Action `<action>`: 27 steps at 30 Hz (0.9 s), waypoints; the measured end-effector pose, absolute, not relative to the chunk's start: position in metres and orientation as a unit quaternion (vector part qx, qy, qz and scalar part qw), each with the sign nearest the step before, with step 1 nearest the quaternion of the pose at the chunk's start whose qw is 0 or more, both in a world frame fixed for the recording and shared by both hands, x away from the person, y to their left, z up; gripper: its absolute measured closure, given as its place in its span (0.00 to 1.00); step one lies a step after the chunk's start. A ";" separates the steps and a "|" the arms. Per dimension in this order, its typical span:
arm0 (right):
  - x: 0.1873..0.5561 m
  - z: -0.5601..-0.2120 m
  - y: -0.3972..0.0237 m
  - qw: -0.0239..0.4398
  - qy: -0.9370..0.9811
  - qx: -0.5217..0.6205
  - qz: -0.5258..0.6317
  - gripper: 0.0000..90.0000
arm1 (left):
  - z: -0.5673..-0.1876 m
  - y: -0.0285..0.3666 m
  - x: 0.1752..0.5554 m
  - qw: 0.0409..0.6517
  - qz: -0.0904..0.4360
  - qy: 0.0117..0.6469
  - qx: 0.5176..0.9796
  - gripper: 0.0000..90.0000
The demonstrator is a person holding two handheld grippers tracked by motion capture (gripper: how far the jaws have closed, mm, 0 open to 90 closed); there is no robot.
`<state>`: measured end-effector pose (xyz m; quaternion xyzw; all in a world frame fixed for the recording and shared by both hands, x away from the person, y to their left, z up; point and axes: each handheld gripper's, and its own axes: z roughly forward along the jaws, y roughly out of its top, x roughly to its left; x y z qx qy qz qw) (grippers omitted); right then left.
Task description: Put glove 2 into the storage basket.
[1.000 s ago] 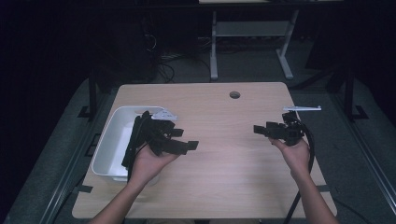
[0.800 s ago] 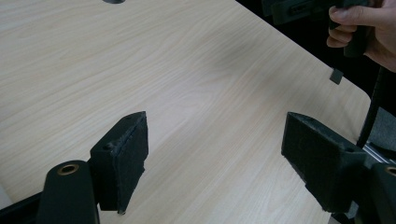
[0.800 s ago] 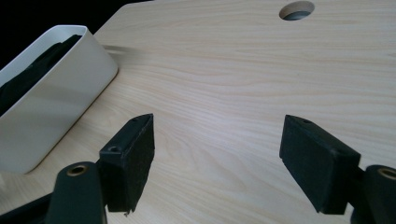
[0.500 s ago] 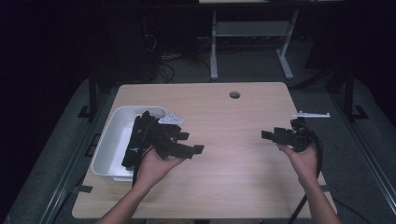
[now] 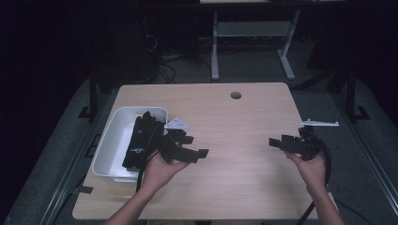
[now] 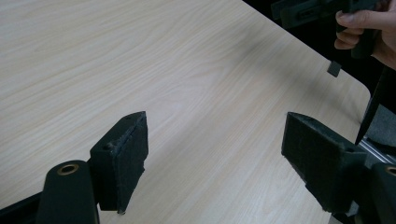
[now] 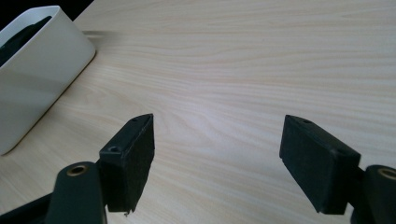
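High view | left tool (image 5: pixel 199 153) wide open, empty | right tool (image 5: pixel 277 142) likewise

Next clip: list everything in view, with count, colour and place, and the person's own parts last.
Table: one, light wood, centre, round cable hole near its far edge.
Bin: one, white, on the table's left side.
Black item: one, lying in the bin; too dark to identify.
Desk frame: one, white-legged, on the floor behind the table.
Left tongs: one, black, open, nothing between them, beside the bin.
Right tongs: one, black, open, nothing between them, at the table's right edge.
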<state>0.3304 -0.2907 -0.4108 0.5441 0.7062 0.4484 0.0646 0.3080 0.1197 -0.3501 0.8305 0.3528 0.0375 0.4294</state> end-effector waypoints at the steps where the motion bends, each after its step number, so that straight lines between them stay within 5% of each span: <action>1: 0.329 -0.412 -0.291 0.064 0.707 0.544 0.446 0.29 | -0.351 0.119 0.308 0.429 0.039 0.352 0.831 0.25; 27: 0.298 -0.437 -0.305 0.073 0.714 0.543 0.436 0.29 | -0.379 0.110 0.295 0.428 0.024 0.348 0.834 0.25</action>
